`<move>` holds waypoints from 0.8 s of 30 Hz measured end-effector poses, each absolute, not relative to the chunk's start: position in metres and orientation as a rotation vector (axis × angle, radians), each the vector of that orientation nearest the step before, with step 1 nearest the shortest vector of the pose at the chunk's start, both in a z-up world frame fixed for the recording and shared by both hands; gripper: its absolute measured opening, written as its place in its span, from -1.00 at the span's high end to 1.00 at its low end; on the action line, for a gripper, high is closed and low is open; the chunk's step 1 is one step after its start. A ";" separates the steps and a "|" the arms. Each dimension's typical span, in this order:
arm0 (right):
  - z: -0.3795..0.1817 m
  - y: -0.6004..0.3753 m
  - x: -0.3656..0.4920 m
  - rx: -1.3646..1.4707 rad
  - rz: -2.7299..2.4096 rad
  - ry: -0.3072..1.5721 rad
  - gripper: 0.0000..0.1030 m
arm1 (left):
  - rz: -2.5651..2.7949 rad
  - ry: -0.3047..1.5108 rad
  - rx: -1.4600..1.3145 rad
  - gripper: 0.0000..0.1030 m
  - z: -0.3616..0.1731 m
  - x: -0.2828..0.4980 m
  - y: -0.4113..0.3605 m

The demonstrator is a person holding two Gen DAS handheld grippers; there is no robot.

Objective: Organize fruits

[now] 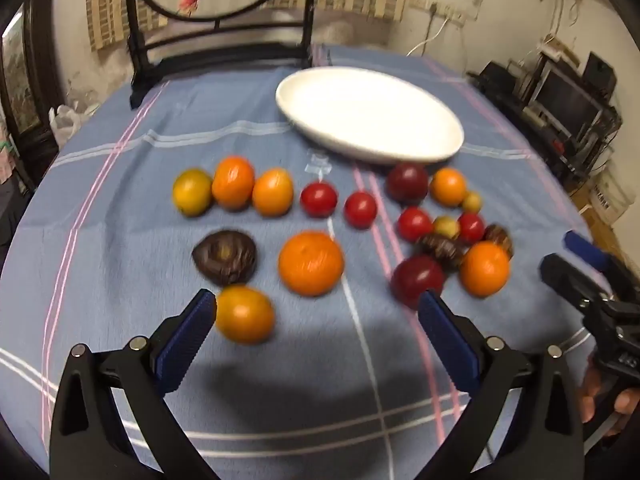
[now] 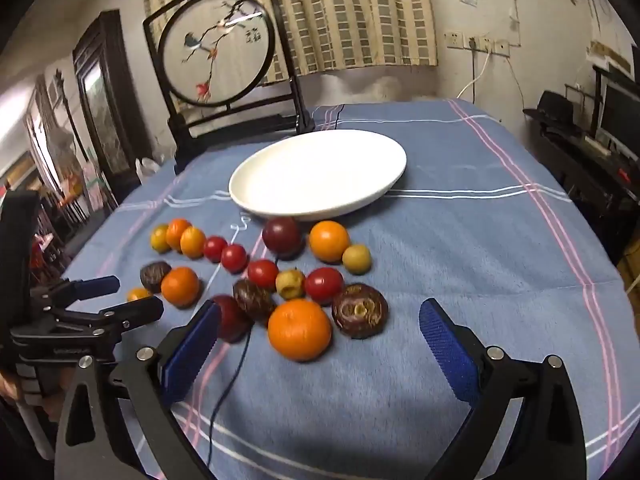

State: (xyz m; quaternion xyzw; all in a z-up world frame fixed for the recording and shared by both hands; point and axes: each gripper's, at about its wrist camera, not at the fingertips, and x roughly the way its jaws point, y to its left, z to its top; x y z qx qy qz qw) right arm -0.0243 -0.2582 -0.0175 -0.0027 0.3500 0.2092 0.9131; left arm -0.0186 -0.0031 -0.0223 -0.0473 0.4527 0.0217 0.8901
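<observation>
A white oval plate (image 1: pixel 372 116) (image 2: pixel 320 172) stands empty behind several loose fruits on the blue cloth. My left gripper (image 1: pixel 318 312) is open and empty; a small orange fruit (image 1: pixel 245 314) lies just inside its left fingertip, with a dark brown fruit (image 1: pixel 225 257) and a large orange (image 1: pixel 311 263) beyond. My right gripper (image 2: pixel 320 320) is open and empty, with an orange (image 2: pixel 299 329) and a brown mangosteen-like fruit (image 2: pixel 360 311) between its fingers. Red tomatoes (image 2: pixel 324 285), dark plums (image 2: pixel 282 237) and small yellow fruits (image 2: pixel 356 259) lie between these and the plate.
A round embroidered screen in a black frame (image 2: pixel 220 48) stands at the table's far edge. A thin dark cord (image 2: pixel 228 384) runs over the cloth near me. The right gripper shows at the right edge of the left wrist view (image 1: pixel 576 264); the left gripper shows at the left of the right wrist view (image 2: pixel 120 294).
</observation>
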 end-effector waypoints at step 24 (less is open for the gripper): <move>-0.016 -0.249 -0.040 -0.041 0.380 0.766 -0.93 | 0.112 0.927 -0.150 -0.92 -0.023 -0.036 -0.001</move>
